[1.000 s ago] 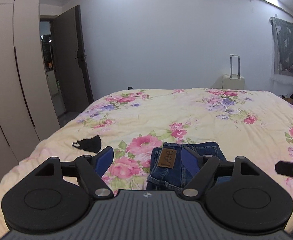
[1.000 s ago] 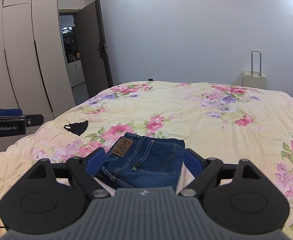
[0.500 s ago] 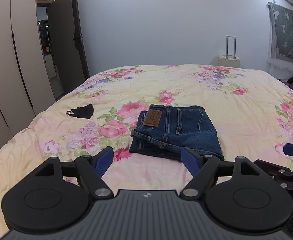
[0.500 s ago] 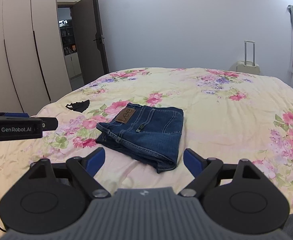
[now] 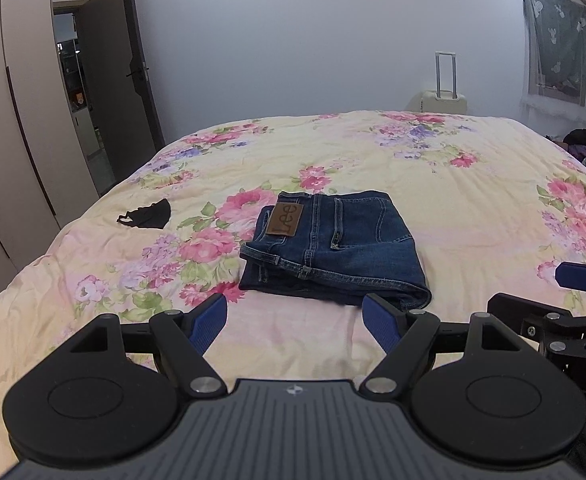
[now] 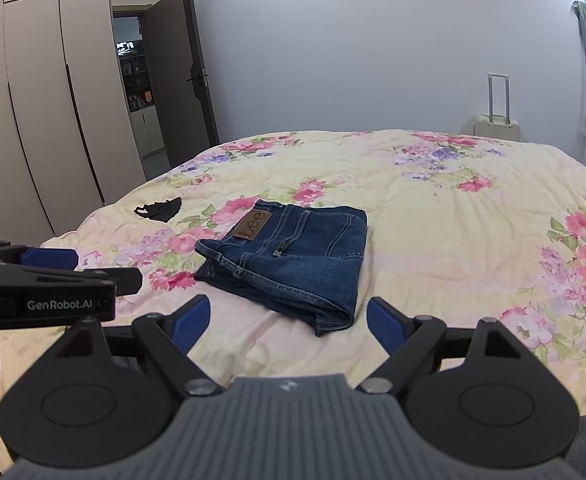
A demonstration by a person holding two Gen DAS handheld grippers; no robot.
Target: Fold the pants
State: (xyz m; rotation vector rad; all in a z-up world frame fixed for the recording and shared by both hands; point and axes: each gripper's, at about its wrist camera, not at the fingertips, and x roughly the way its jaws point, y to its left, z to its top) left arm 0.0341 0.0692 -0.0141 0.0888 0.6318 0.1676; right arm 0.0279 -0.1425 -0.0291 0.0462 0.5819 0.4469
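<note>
Dark blue denim pants (image 5: 333, 248) with a tan leather waist patch (image 5: 287, 220), folded into a compact stack on the floral quilt (image 5: 473, 200), just ahead of both claws. Left gripper (image 5: 297, 320) and right gripper (image 6: 289, 318): spread wide, holding nothing. Probably heavy, stiff, grippy; best pinched at the thick waistband or doubled fold edge.

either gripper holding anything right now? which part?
Nothing held. Left gripper and right gripper are both open and empty, short of the folded jeans lying on the bed.
</note>
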